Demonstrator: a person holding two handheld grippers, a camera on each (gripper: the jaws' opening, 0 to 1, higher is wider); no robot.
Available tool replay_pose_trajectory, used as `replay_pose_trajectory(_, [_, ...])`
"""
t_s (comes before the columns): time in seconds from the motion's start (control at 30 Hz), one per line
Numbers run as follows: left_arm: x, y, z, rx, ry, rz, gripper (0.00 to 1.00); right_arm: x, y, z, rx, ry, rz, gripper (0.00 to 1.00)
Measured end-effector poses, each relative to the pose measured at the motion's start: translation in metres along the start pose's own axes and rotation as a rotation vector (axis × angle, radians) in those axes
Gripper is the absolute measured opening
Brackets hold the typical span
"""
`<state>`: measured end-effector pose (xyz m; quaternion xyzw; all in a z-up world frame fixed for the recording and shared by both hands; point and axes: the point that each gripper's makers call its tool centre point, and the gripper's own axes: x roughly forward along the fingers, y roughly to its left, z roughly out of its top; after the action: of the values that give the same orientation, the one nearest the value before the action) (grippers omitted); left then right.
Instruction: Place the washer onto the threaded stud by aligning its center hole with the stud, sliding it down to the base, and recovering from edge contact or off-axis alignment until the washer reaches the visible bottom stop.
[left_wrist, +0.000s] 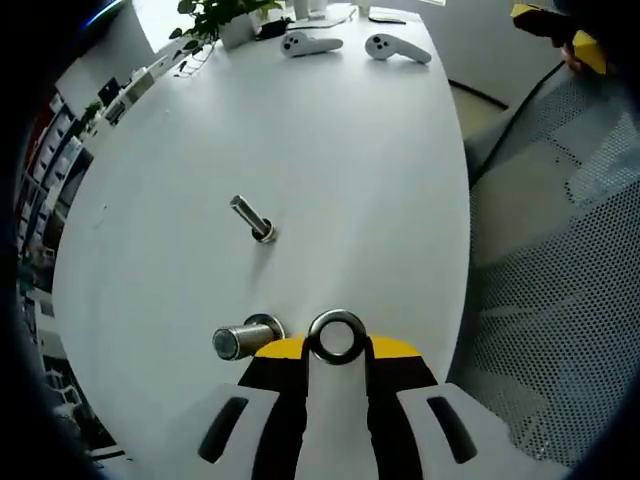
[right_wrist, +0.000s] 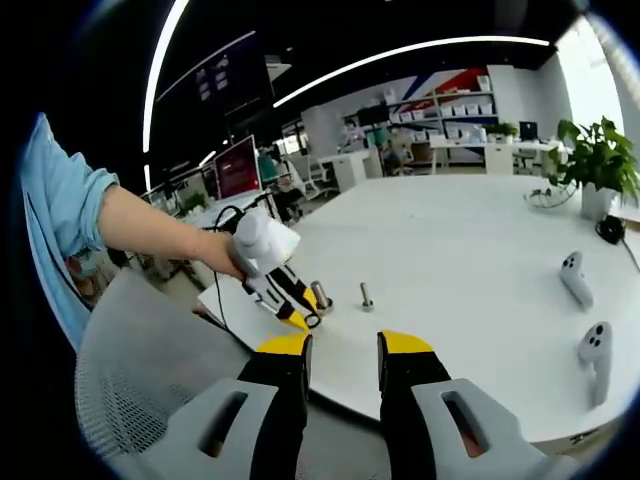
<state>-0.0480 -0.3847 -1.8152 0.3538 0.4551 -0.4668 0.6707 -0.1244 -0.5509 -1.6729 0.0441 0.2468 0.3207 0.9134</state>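
1. A white table (left_wrist: 330, 150) with a rounded edge carries everything.
2. A slim threaded stud (left_wrist: 252, 218) stands mid-table; a thicker metal cylinder (left_wrist: 243, 338) stands near the edge.
3. Two white handheld controllers (left_wrist: 355, 45) lie at the far end, beside a potted plant (left_wrist: 222, 18).

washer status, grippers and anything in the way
Left hand-held gripper shut on washer, beside the thick stud, not over it. Right hand-held gripper open, empty. Nothing blocking.
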Motion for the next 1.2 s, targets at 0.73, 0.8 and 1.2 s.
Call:
replay_pose_trajectory(0.73, [-0.049,0.011,0.011,0.018,-0.028,0.075,0.19,0.002,0.001,-0.005,-0.015,0.041,0.003,0.28])
replay_pose_trajectory(0.8, [-0.05,0.015,0.01,0.022,-0.022,0.083,0.19,0.002,0.001,-0.005,-0.014,0.039,0.004,0.28])
replay_pose_trajectory(1.2, [-0.048,0.048,0.013,-0.006,-0.015,0.124,0.19,0.001,0.002,-0.004,-0.007,0.026,0.008,0.28])
